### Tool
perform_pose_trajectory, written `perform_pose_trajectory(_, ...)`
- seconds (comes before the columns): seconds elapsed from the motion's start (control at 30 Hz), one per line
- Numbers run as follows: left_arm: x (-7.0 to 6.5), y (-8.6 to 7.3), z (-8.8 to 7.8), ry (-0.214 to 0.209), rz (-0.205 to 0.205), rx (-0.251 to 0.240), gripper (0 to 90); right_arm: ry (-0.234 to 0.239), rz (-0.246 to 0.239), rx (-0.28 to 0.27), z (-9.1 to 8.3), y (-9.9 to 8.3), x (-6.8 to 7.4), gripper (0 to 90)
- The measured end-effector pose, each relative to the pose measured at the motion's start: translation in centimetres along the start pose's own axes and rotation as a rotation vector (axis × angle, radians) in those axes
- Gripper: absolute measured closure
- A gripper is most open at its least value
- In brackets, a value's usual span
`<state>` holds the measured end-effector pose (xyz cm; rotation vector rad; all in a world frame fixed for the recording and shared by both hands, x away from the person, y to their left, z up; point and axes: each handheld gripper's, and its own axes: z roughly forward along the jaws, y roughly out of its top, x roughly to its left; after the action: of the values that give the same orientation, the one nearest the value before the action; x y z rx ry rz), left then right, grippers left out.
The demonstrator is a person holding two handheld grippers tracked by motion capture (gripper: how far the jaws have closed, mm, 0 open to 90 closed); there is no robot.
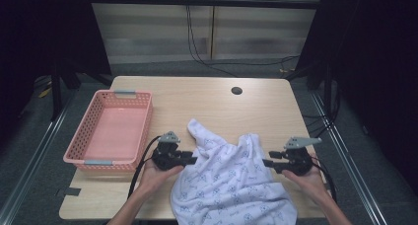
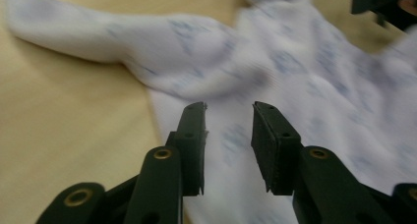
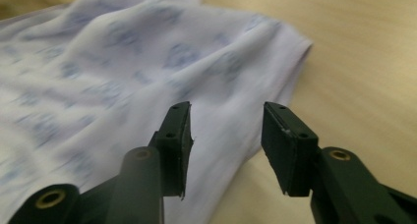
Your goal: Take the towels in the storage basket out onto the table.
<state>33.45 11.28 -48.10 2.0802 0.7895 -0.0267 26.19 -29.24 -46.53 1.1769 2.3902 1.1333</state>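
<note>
The white printed garment [image 1: 231, 180] lay crumpled at the table's [image 1: 207, 94] near edge, overhanging it. Both the left gripper [image 1: 193, 159] and right gripper [image 1: 266, 163] stood with jaws apart, empty. The fabric looked light, limp; best pinched at its 2 side hems

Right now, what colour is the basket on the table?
Pink, with grey handles; the basket shows best in the high view.
</note>
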Motion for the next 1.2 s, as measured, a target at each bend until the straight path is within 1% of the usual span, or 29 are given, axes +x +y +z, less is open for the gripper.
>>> perform_pose_trajectory(0.13, 2.0, 1.6, 1.6, 0.028, -0.031, -0.043, 54.5, -0.039, 0.024, -0.012, 3.3, 2.6, -3.2, 50.3)
perform_pose_trajectory(0.17, 2.4, 2.0, 1.9, 0.042, -0.046, -0.074, 54.5, -0.039, 0.024, -0.012, 3.3, 2.6, -3.2, 50.3)
perform_pose_trajectory(0.2, 2.8, 2.2, 2.1, 0.037, -0.062, -0.088, 50.6, -0.044, 0.053, -0.017, 4.7, 3.4, -4.3, 48.6)
perform_pose_trajectory(0.3, 3.2, 2.5, 2.9, 0.031, -0.068, -0.085, 46.8, -0.046, 0.055, -0.016, 5.7, 3.9, -4.8, 46.4)
perform_pose_trajectory(0.33, 3.1, 2.5, 3.3, 0.061, -0.057, -0.064, 46.8, -0.051, 0.060, -0.016, 6.2, 4.2, -5.1, 45.7)
perform_pose_trajectory(0.37, 3.2, 2.5, 3.7, 0.066, -0.060, -0.052, 46.3, -0.035, 0.068, -0.016, 6.8, 4.3, -5.3, 45.7)
perform_pose_trajectory(0.4, 3.2, 2.4, 4.1, 0.056, -0.070, -0.053, 47.8, -0.034, 0.076, -0.013, 7.3, 4.3, -5.4, 44.9)
perform_pose_trajectory(0.43, 3.3, 2.3, 4.3, 0.068, -0.067, -0.039, 52.1, -0.038, 0.072, 0.004, 7.8, 4.4, -5.4, 44.2)
perform_pose_trajectory(0.47, 3.2, 2.1, 4.6, 0.053, -0.056, -0.020, 68.6, -0.038, 0.067, 0.033, 8.7, 4.3, -5.4, 47.3)
perform_pose_trajectory(0.5, 3.2, 2.1, 4.6, 0.053, -0.056, -0.020, 74.5, -0.038, 0.067, 0.033, 8.7, 4.3, -5.4, 47.3)
perform_pose_trajectory(0.53, 3.2, 2.0, 4.7, 0.055, -0.052, -0.019, 79.3, -0.011, 0.065, 0.039, 9.1, 4.3, -5.4, 64.9)
perform_pose_trajectory(0.57, 3.3, 2.0, 4.7, 0.045, -0.059, -0.024, 79.3, -0.011, 0.065, 0.039, 9.1, 4.3, -5.4, 64.9)
perform_pose_trajectory(0.6, 3.2, 2.1, 4.5, 0.047, -0.054, -0.028, 81.2, -0.003, 0.061, 0.032, 9.1, 4.4, -5.3, 74.7)
perform_pose_trajectory(0.63, 3.2, 2.3, 4.3, 0.058, -0.053, -0.038, 82.3, 0.020, 0.077, 0.018, 8.9, 4.6, -5.3, 83.6)
perform_pose_trajectory(0.67, 3.2, 2.7, 3.7, 0.059, -0.049, -0.059, 82.6, 0.009, 0.085, -0.019, 8.2, 5.2, -5.4, 86.8)
perform_pose_trajectory(0.7, 3.2, 2.7, 3.7, 0.059, -0.049, -0.059, 82.6, 0.009, 0.085, -0.019, 8.2, 5.2, -5.4, 86.8)
perform_pose_trajectory(0.73, 3.2, 3.9, 2.2, 0.078, -0.041, -0.097, 82.6, -0.003, 0.099, -0.077, 6.8, 6.2, -5.9, 87.9)
perform_pose_trajectory(0.77, 3.2, 3.9, 2.2, 0.078, -0.041, -0.097, 82.6, -0.003, 0.099, -0.077, 6.8, 6.2, -5.9, 87.9)
perform_pose_trajectory(0.8, 3.2, 5.4, 0.5, 0.098, -0.027, -0.139, 82.6, -0.026, 0.103, -0.134, 4.9, 7.5, -6.5, 88.2)
perform_pose_trajectory(0.83, 3.2, 5.4, 0.5, 0.098, -0.027, -0.139, 82.6, -0.026, 0.103, -0.134, 4.9, 7.5, -6.5, 88.2)
perform_pose_trajectory(0.87, 3.0, 6.8, -1.2, 0.121, -0.014, -0.187, 82.6, -0.053, 0.089, -0.196, 2.5, 9.2, -7.0, 88.3)
perform_pose_trajectory(0.9, 3.0, 6.8, -1.2, 0.121, -0.014, -0.187, 82.5, -0.053, 0.089, -0.196, 2.5, 9.2, -7.0, 88.3)
perform_pose_trajectory(0.93, 2.7, 8.1, -2.8, 0.137, -0.001, -0.236, 82.5, -0.075, 0.077, -0.245, 0.6, 10.4, -7.0, 88.3)
perform_pose_trajectory(0.97, 2.7, 8.1, -2.8, 0.137, -0.001, -0.236, 82.4, -0.075, 0.077, -0.245, 0.6, 10.4, -7.0, 88.3)
perform_pose_trajectory(1.0, 2.4, 8.4, -3.4, 0.139, 0.005, -0.255, 82.4, -0.075, 0.069, -0.277, -0.4, 10.9, -6.9, 88.3)
perform_pose_trajectory(1.03, 2.1, 8.5, -3.8, 0.125, 0.010, -0.264, 82.4, -0.068, 0.064, -0.308, -1.3, 11.2, -6.6, 88.2)
perform_pose_trajectory(1.07, 1.5, 8.2, -4.0, 0.122, 0.035, -0.248, 82.3, -0.061, 0.054, -0.323, -1.9, 11.3, -6.1, 88.3)
perform_pose_trajectory(1.1, 1.0, 7.7, -4.0, 0.119, 0.048, -0.228, 82.3, -0.057, 0.025, -0.314, -2.5, 11.0, -5.4, 88.3)
perform_pose_trajectory(1.2, -0.1, 5.0, -3.4, 0.064, 0.034, -0.189, 82.1, -0.029, -0.014, -0.275, -2.7, 8.9, -3.7, 88.2)
